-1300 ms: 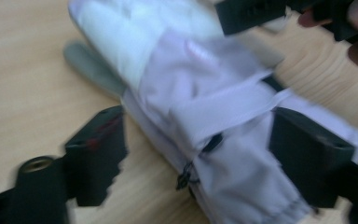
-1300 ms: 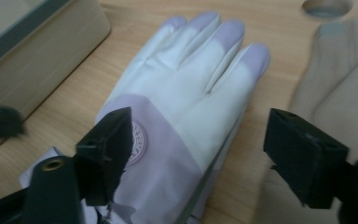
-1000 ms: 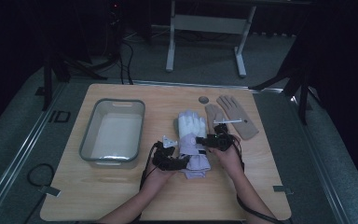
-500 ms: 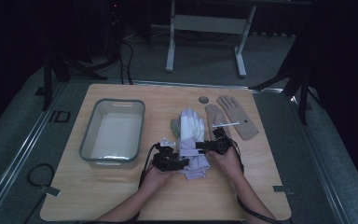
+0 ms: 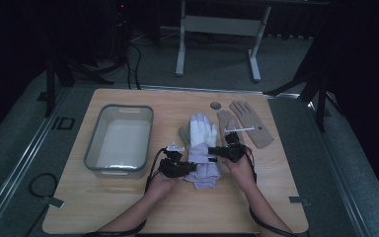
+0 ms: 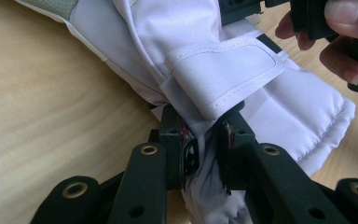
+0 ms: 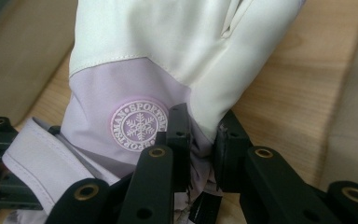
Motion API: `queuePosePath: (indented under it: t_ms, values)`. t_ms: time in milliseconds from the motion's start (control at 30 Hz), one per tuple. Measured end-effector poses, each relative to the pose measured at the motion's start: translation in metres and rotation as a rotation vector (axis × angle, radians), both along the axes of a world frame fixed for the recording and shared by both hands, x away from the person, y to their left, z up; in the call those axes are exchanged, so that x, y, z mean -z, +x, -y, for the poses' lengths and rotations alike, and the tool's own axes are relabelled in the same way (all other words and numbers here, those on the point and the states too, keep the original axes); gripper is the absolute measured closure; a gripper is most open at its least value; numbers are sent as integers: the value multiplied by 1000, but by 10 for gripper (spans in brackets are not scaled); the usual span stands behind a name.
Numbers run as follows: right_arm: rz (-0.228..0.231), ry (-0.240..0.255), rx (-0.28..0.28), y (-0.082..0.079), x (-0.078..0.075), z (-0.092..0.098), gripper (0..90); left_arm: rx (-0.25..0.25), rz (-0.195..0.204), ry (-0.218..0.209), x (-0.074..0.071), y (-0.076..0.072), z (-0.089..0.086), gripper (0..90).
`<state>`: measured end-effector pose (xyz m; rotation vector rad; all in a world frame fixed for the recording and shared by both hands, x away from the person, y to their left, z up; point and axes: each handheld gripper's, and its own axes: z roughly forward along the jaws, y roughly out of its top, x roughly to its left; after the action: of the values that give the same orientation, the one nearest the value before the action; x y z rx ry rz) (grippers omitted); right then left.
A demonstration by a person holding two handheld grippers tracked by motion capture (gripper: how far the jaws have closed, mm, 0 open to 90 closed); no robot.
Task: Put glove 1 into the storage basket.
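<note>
A white and lilac ski glove [image 5: 201,148] lies mid-table, fingers pointing away from me. In the right gripper view its lilac wrist carries a round snowflake badge [image 7: 139,126]. My left gripper [image 5: 187,168] is shut on the glove's cuff [image 6: 200,154], just under the strap tab [image 6: 223,81]. From the other side my right gripper [image 5: 216,152] is shut on the glove's wrist edge [image 7: 200,144]. A tan knit glove [image 5: 249,123] lies flat to the right, with a white stick [image 5: 239,130] across it.
A grey plastic bin [image 5: 121,140] stands left of the glove. A small dark disc [image 5: 216,105] lies near the table's far edge. Bare wood shows along the front of the table [image 5: 177,212].
Both grippers stay shut on the glove. The right gripper has shifted slightly toward the glove's right edge; the glove has barely moved.
</note>
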<state>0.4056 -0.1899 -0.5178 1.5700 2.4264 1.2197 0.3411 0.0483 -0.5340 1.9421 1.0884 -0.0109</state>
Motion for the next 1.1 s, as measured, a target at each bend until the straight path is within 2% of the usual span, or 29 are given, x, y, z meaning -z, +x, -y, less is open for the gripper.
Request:
queuePosePath:
  t_ms: [200,367,500,567,800,1100]
  values:
    - [59,1,1,-3,-25,-1,791,26,34,1,-22,3,-3,755]
    - [105,30,6,-7,-48,-4,790,54,71,6,-46,4,-11,754]
    - [141,34,2,-9,-65,-11,791,53,105,16,-64,3,-20,754]
    - [151,42,-4,-9,-72,-15,791,48,109,12,-70,3,-25,754]
    - [174,69,-32,-5,-89,-42,791,39,121,29,-91,3,-56,754]
    - [182,99,-78,7,-107,-94,790,16,138,56,-113,6,-106,754]
